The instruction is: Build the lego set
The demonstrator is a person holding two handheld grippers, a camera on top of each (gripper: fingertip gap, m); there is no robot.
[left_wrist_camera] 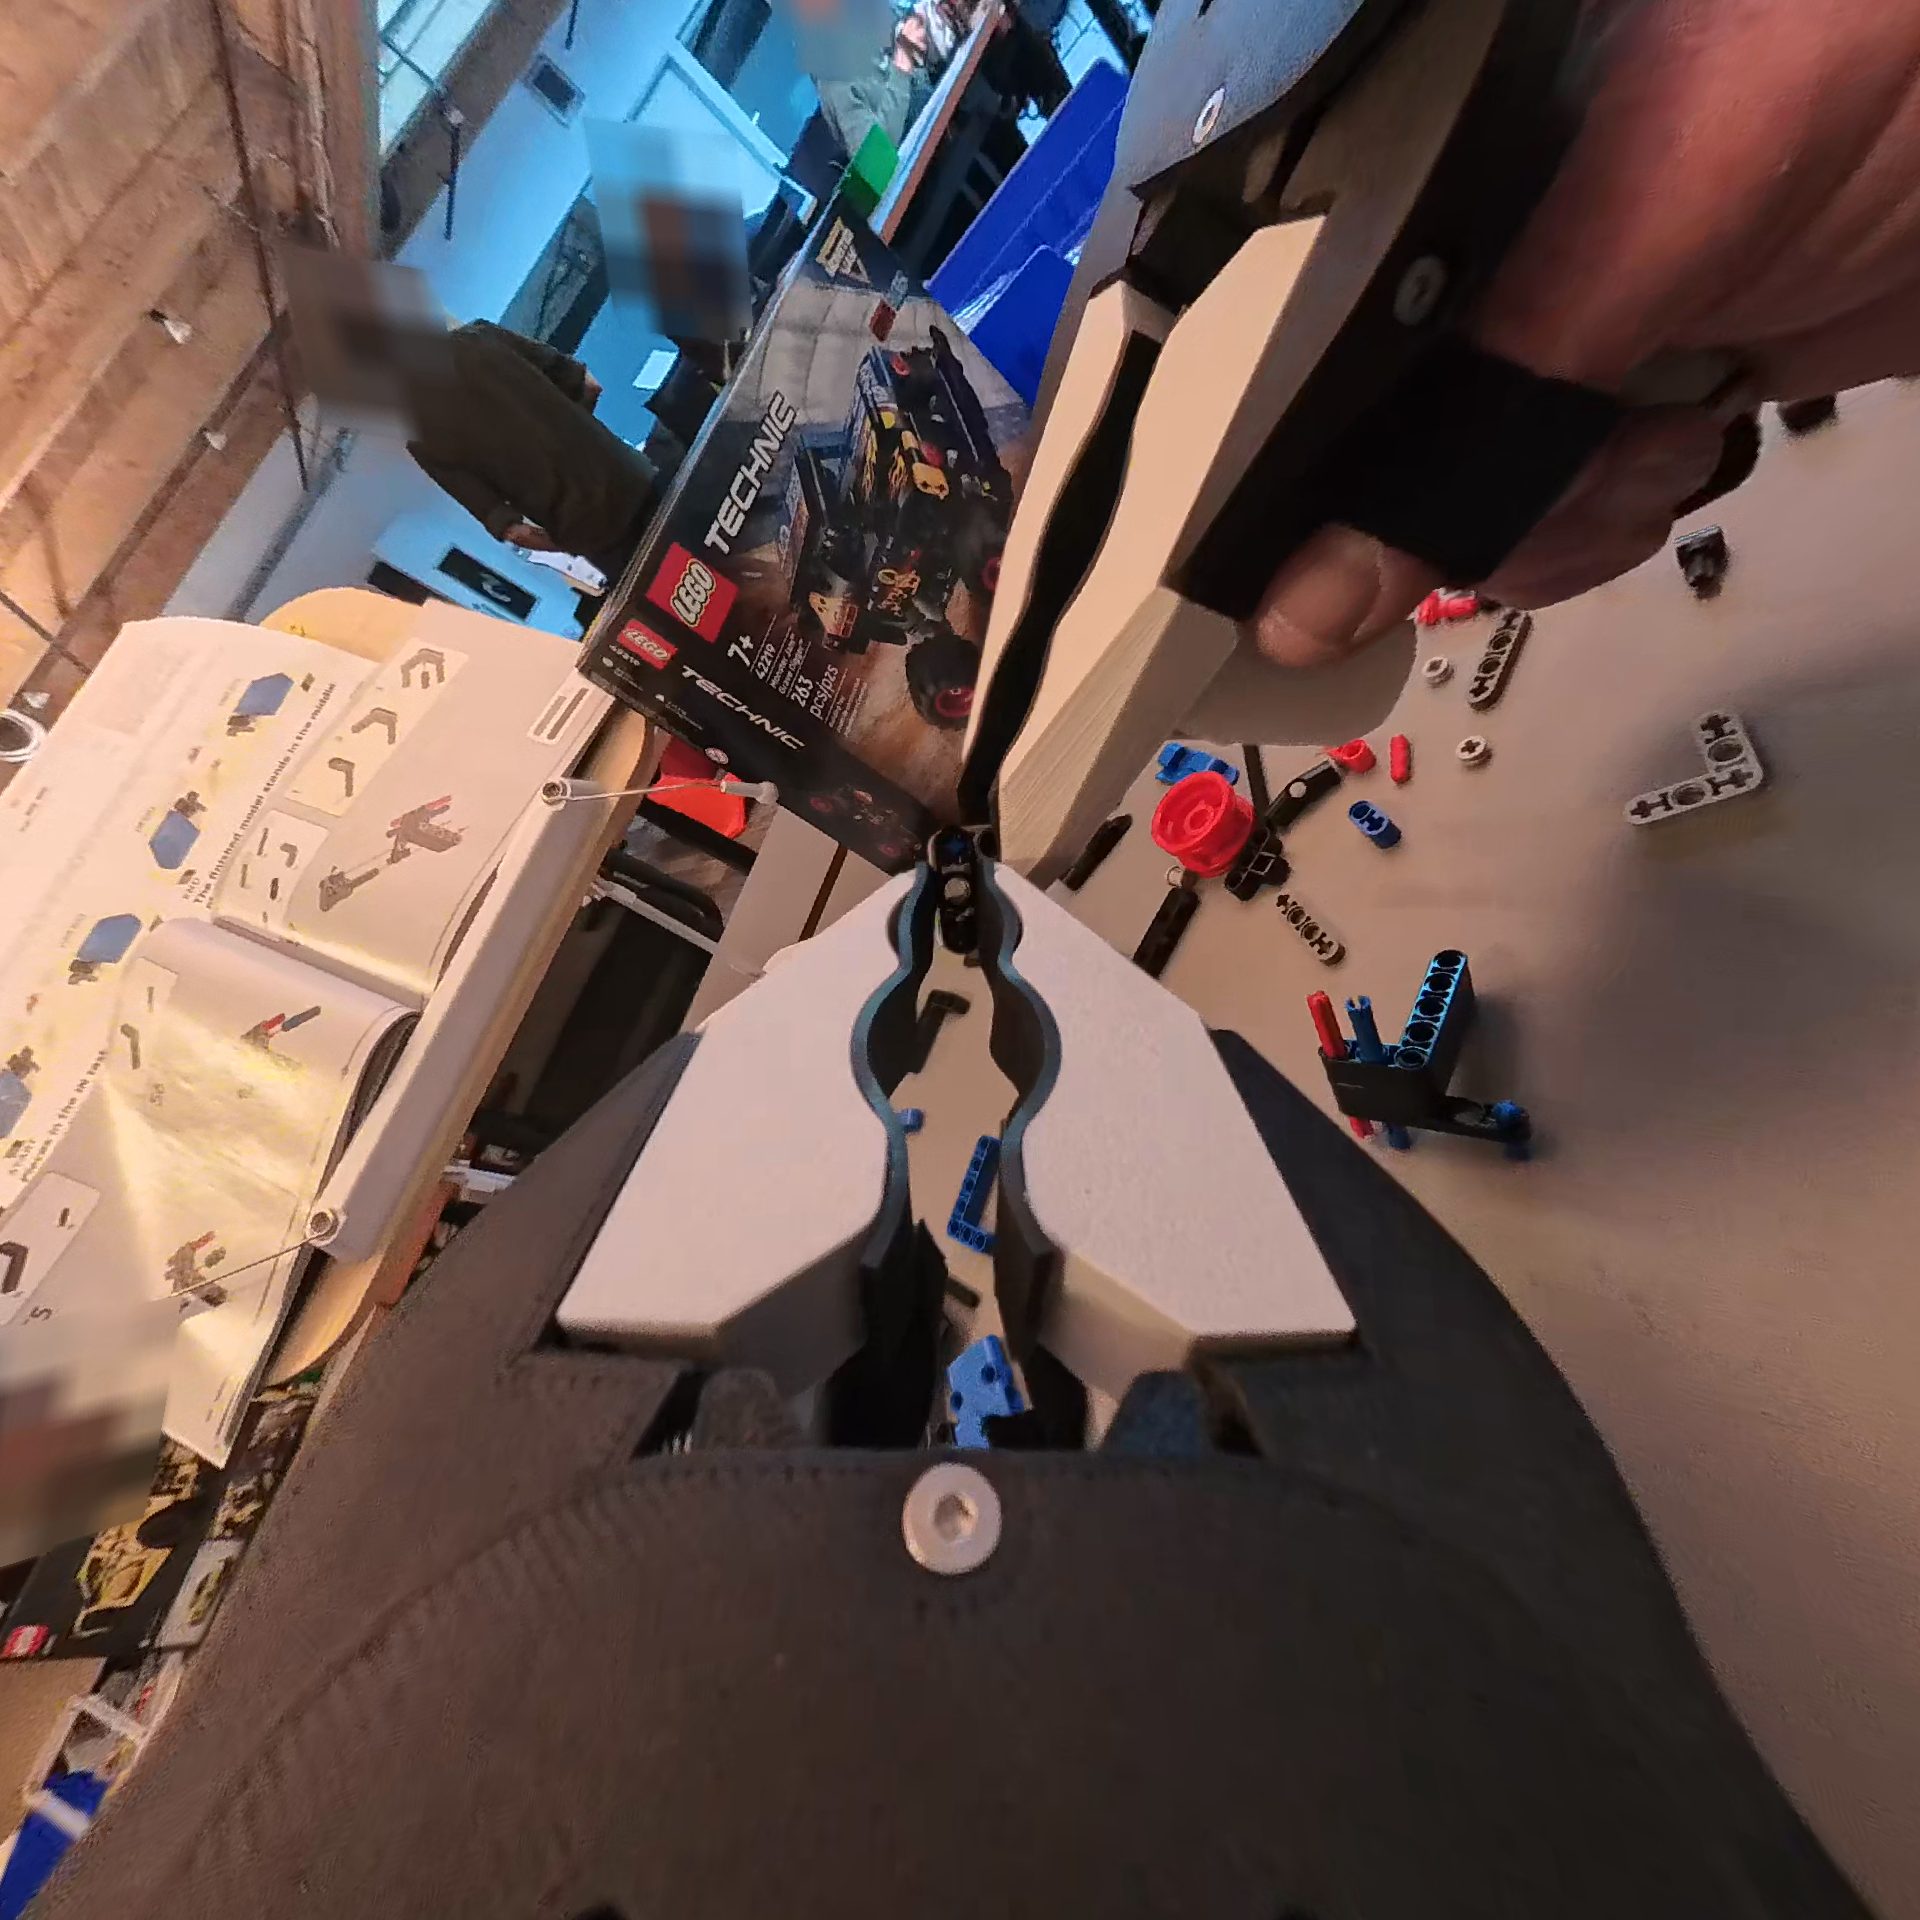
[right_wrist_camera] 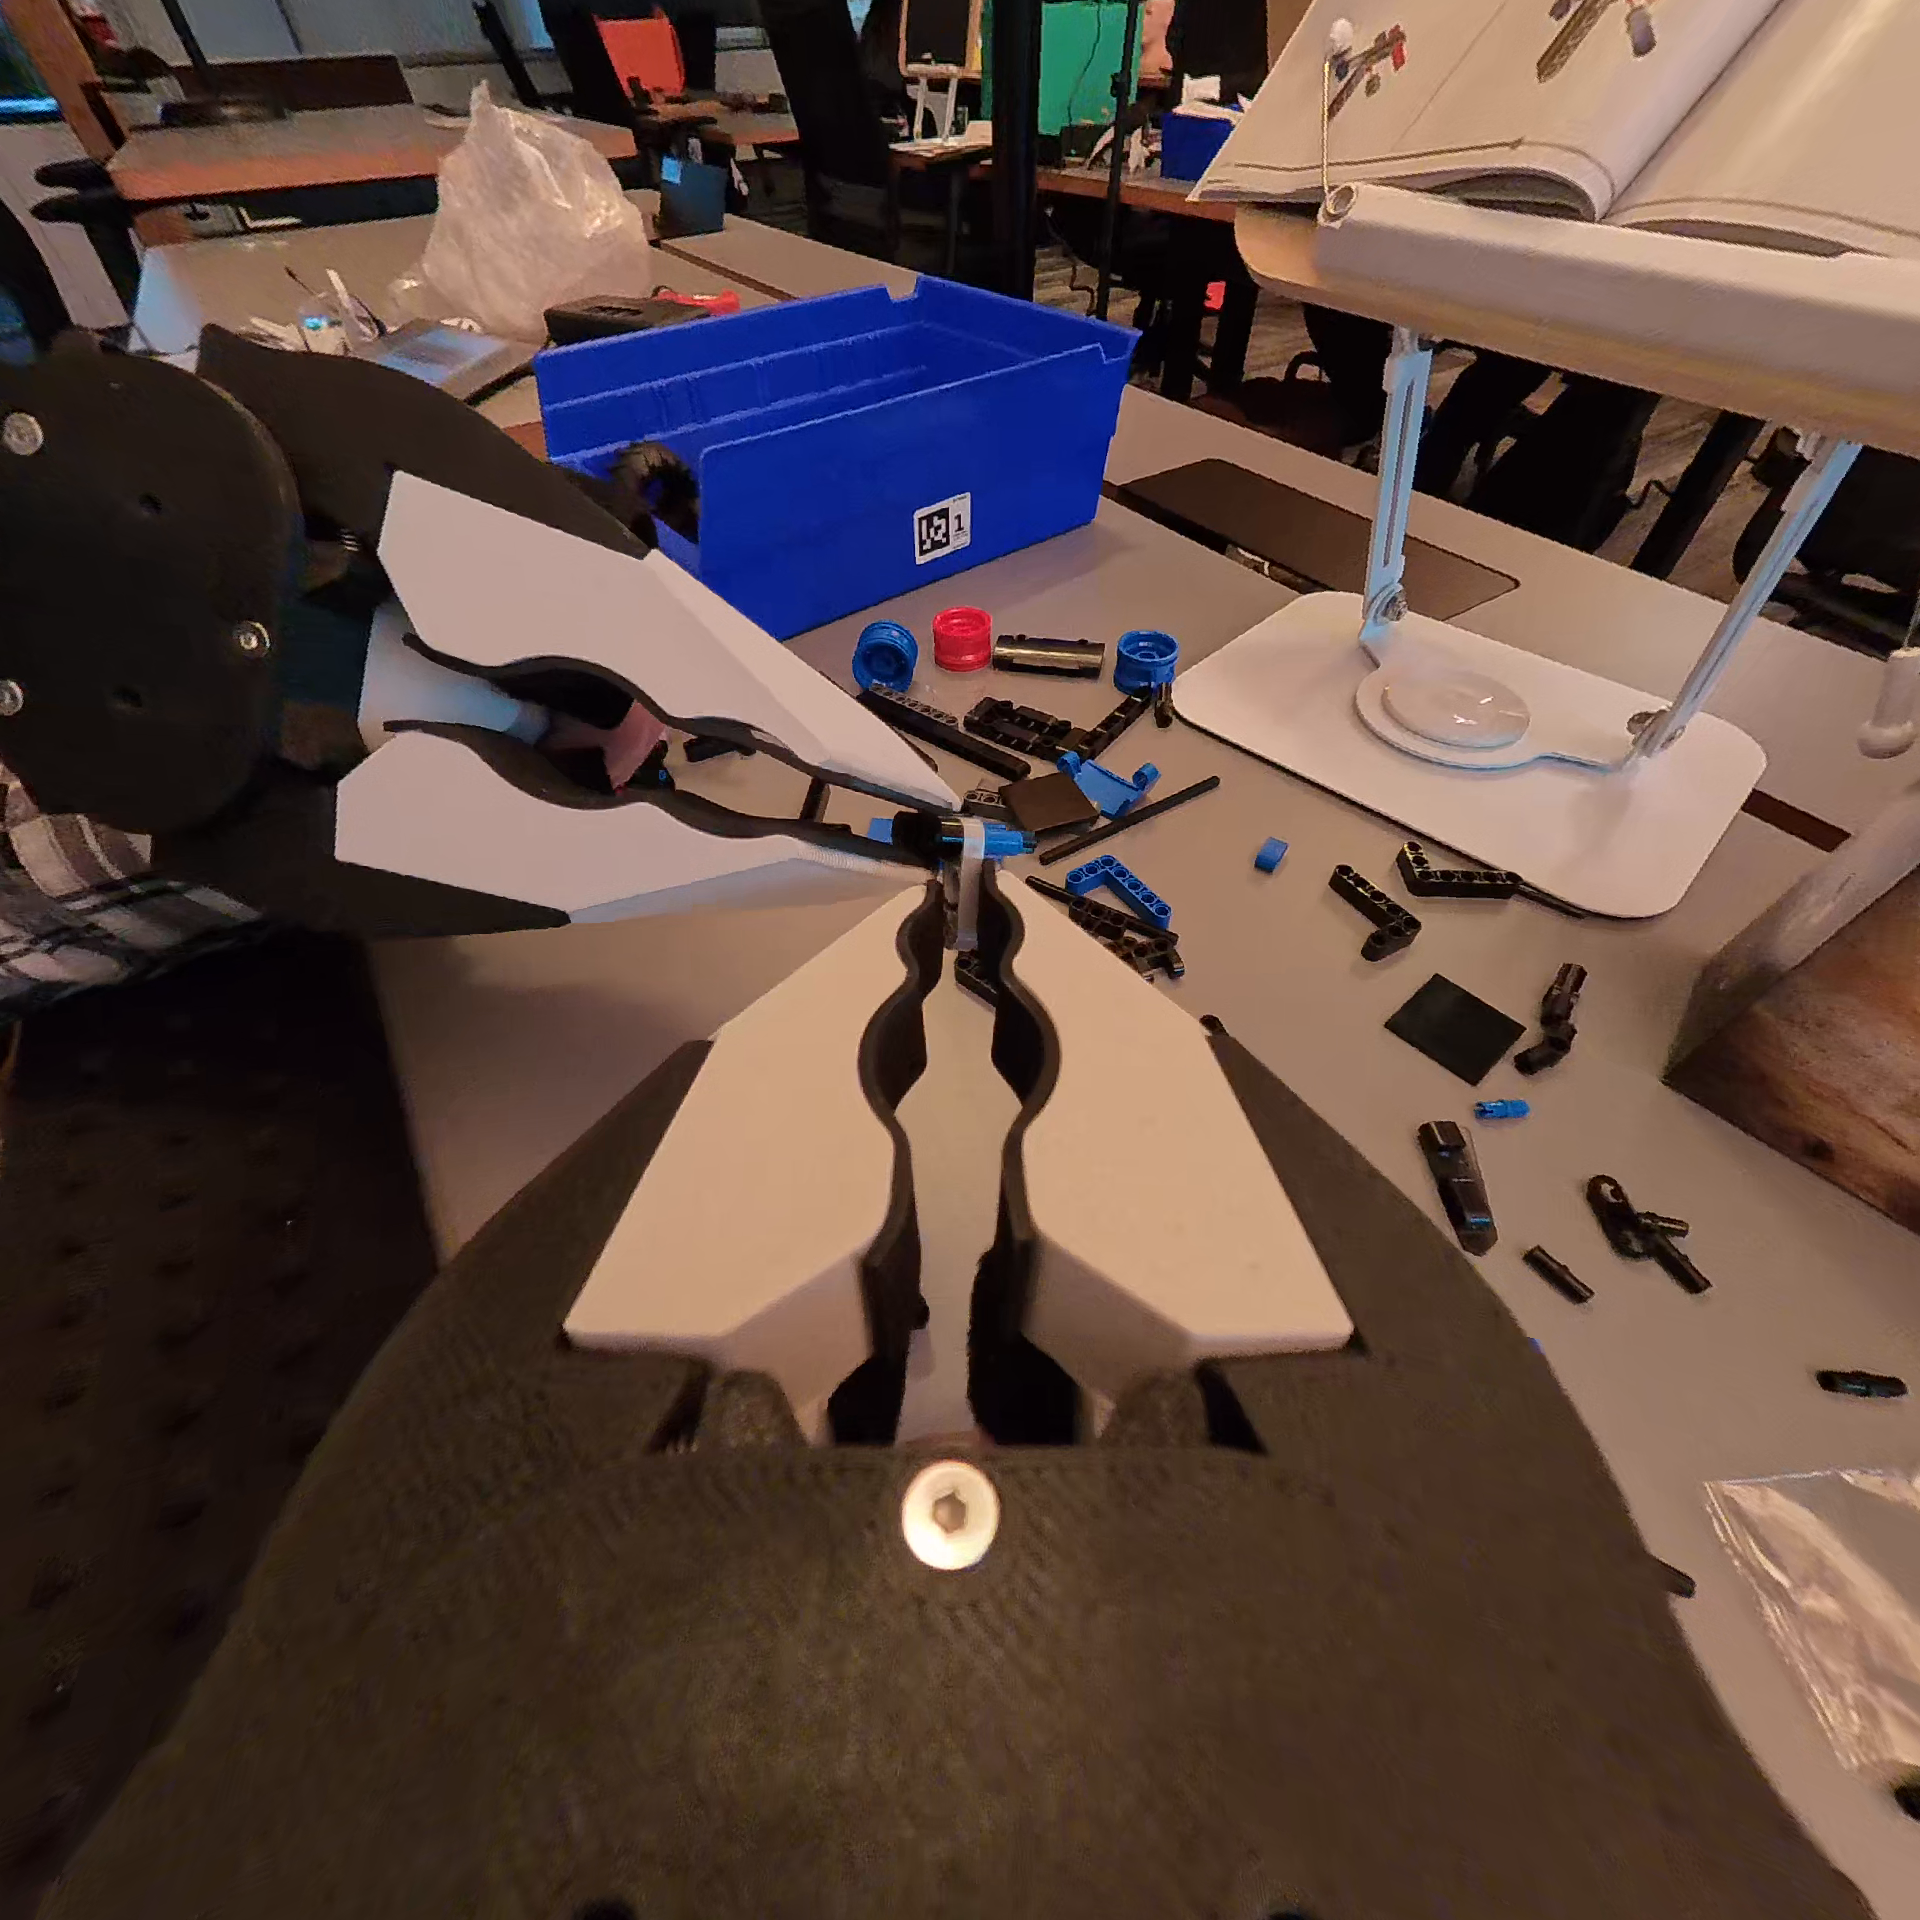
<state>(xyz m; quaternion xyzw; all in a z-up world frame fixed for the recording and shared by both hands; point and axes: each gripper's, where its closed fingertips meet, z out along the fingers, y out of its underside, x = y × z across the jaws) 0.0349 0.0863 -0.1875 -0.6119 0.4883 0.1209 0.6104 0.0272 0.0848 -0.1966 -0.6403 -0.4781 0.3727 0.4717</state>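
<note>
My left gripper [left_wrist_camera: 961,883] is shut on a small black connector [left_wrist_camera: 956,896] with blue pin ends. In the right wrist view this gripper [right_wrist_camera: 930,831] comes in from the left with the connector [right_wrist_camera: 940,831] level at its tips. My right gripper [right_wrist_camera: 964,906] is shut on a thin light-grey beam [right_wrist_camera: 968,883] that stands upright and meets the connector. In the left wrist view the right gripper [left_wrist_camera: 977,826], held by a hand [left_wrist_camera: 1662,312], comes down from the upper right, tip to tip with mine. Both pieces are held above the grey table [right_wrist_camera: 1299,1039].
Loose parts lie on the table: a red hub [left_wrist_camera: 1200,821], a blue-and-black sub-assembly [left_wrist_camera: 1413,1060], grey L-beams [left_wrist_camera: 1704,774], black beams [right_wrist_camera: 1371,909] and blue hubs [right_wrist_camera: 885,655]. A blue bin [right_wrist_camera: 831,436], the booklet stand's base [right_wrist_camera: 1455,727], a wooden block [right_wrist_camera: 1818,1039] and the set's box [left_wrist_camera: 831,582] stand around. Less than 4 cm separates the two grippers' tips. From the right gripper's tips to the red hub [left_wrist_camera: 1200,821] is close to 12 centimetres.
</note>
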